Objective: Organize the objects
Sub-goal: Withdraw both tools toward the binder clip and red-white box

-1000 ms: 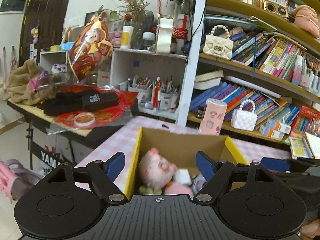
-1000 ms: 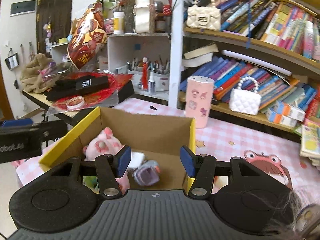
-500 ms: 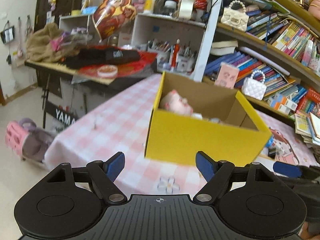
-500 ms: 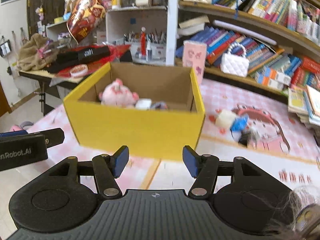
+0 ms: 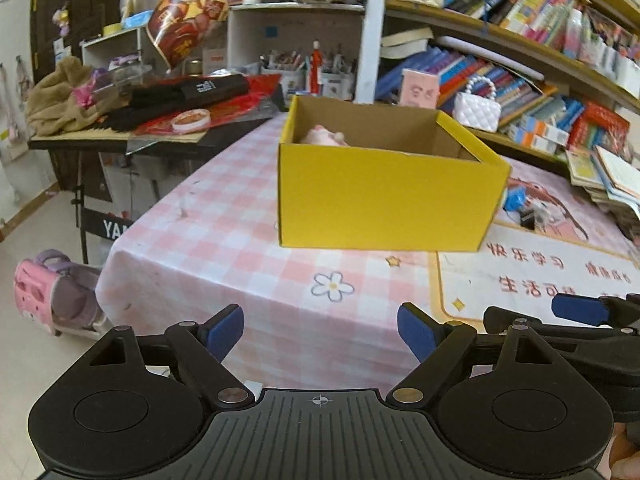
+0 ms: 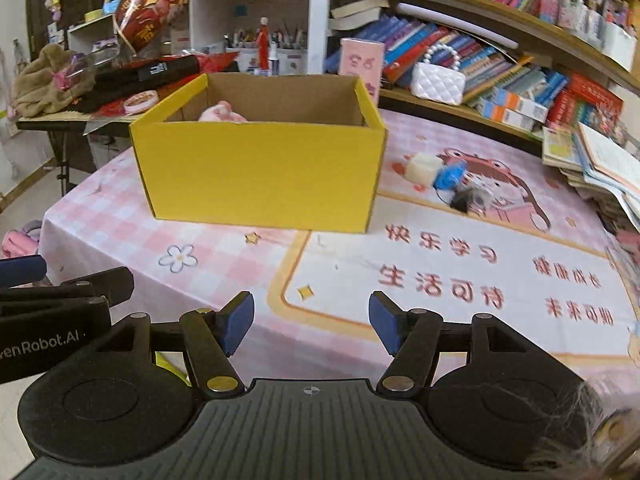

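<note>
The open yellow cardboard box (image 6: 260, 168) sits mid-tabletop on the pink checked cloth (image 5: 224, 216), a pink plush toy (image 6: 222, 114) peeking over its far-left rim. To its right, a small heap of toys (image 6: 452, 184) lies on the cartoon mat (image 6: 460, 276). Near side, the left gripper (image 5: 320, 330) and the right gripper (image 6: 311, 322) hang apart from it, jaws opening, nothing between them.

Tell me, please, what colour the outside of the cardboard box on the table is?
Bright yellow outside, plain brown inside; the box shows best in the right wrist view.
</note>
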`<move>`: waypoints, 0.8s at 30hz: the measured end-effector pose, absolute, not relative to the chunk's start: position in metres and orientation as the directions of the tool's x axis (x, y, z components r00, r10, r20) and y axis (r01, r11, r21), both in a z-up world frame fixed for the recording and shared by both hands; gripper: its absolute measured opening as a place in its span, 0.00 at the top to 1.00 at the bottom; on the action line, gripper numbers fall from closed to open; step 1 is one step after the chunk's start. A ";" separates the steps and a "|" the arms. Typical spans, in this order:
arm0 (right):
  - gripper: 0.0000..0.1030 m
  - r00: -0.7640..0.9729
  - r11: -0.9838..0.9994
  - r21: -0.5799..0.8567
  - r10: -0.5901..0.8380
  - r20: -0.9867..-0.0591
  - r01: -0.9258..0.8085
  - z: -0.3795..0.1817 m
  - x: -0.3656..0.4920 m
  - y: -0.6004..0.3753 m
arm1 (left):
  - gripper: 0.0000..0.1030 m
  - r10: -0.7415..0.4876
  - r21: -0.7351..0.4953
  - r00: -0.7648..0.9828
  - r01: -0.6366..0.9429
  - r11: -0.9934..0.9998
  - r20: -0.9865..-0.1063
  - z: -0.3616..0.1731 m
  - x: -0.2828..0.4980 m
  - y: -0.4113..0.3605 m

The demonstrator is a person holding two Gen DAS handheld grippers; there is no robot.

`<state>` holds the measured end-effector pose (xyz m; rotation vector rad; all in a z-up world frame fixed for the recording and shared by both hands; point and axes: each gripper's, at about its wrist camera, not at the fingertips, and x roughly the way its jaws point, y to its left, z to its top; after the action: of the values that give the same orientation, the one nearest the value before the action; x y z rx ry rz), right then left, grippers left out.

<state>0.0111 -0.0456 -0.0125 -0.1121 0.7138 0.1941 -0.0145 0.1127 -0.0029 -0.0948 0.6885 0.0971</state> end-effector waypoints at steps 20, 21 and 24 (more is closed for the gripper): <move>0.30 0.746 1.000 0.002 -0.018 -0.665 0.027 -0.018 -0.032 -0.105 | 0.12 -0.098 -0.038 0.765 0.095 0.995 -0.637 -0.006 -0.029 0.067; 0.30 0.746 0.999 0.005 -0.024 -0.665 0.037 -0.018 -0.032 -0.107 | 0.12 -0.103 -0.036 0.764 0.104 0.994 -0.637 -0.006 -0.029 0.064; 0.29 0.747 0.998 0.003 -0.044 -0.663 0.062 -0.018 -0.034 -0.114 | 0.12 -0.116 -0.028 0.764 0.127 0.991 -0.635 -0.006 -0.028 0.057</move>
<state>-0.0340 -0.1144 -0.0177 0.0259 0.7247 -0.0584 -0.0282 0.0568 -0.0062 0.0172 0.6886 -0.1323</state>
